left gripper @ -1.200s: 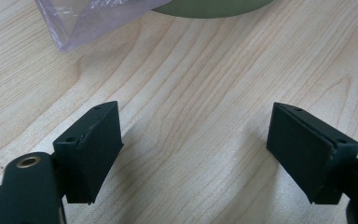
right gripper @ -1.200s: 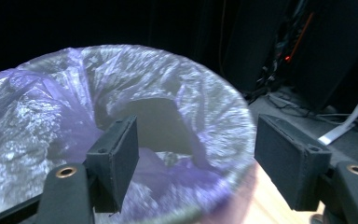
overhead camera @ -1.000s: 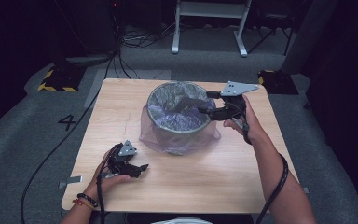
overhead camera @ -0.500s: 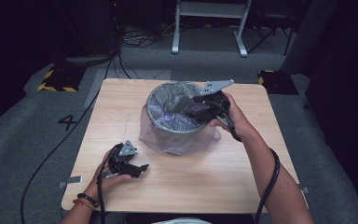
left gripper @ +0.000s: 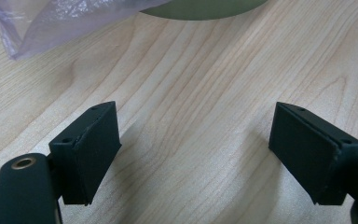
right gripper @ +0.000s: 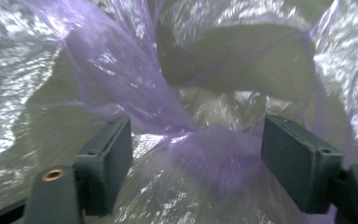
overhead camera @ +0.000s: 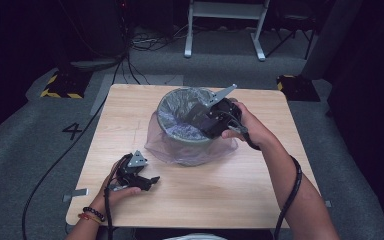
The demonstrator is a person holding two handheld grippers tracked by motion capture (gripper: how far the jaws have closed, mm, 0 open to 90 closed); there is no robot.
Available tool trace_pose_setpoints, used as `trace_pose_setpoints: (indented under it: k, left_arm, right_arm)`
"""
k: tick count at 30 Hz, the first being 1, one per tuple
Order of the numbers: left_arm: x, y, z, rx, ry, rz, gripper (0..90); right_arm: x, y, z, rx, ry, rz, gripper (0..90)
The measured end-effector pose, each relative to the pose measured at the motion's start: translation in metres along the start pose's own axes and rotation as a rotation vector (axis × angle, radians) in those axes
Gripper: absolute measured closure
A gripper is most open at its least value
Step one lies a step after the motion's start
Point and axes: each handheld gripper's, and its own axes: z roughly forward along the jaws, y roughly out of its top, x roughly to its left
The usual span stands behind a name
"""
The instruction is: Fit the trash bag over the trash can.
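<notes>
The round grey bin (overhead camera: 190, 127) is standing upright, mouth up, lined with a crinkly purple film bag (right gripper: 177, 107). The right gripper (overhead camera: 200, 117) is reaching in from three o'clock, its jaws just opening, spread with loose film between them. The left gripper (left gripper: 196, 158) is resting at seven o'clock on the wooden table (overhead camera: 220, 195), jaws spread on nothing.

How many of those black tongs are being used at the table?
2. The left tongs rest on the table near its front edge; the right tongs reach into the bag-lined bin.

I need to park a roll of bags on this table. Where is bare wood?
Bare table lies between the bin and the near edge, right of the left gripper. The bin's middle is crowded by the liner and right gripper.
</notes>
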Motion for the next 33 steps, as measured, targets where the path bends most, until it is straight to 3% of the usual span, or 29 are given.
trace_pose_setpoints:
  k: [3,6,12,16,19,24,27,30,33]
  left_arm:
    - [0.000,0.000,0.000,0.000,0.000,0.000,16.0]
    - [0.000,0.000,0.000,0.000,0.000,0.000,15.9]
    - [0.000,0.000,0.000,0.000,0.000,0.000,16.0]
    - [0.000,0.000,0.000,0.000,0.000,0.000,15.9]
    - [0.000,0.000,0.000,0.000,0.000,0.000,15.9]
    - [0.000,0.000,0.000,0.000,0.000,0.000,15.9]
    - [0.000,0.000,0.000,0.000,0.000,0.000,15.9]
    - [0.000,0.000,0.000,0.000,0.000,0.000,15.9]
    - [0.000,0.000,0.000,0.000,0.000,0.000,15.9]
  right_arm:
    - [0.000,-0.002,0.001,0.015,-0.004,0.011,24.3]
    - [0.001,-0.003,-0.002,-0.020,-0.021,0.012,25.1]
    - [0.000,-0.012,-0.028,-0.247,-0.059,0.051,25.1]
    - [0.002,-0.029,-0.050,-0.323,-0.100,0.046,24.7]
    - [0.003,-0.044,-0.068,-0.388,-0.105,0.077,24.8]
    - [0.010,-0.075,-0.084,-0.380,-0.147,0.061,23.3]
    - [0.015,-0.099,-0.091,-0.362,-0.202,0.060,23.1]
    - [0.017,-0.124,-0.090,-0.346,-0.229,0.071,22.8]
    - [0.018,-0.147,-0.081,-0.297,-0.241,0.085,22.2]
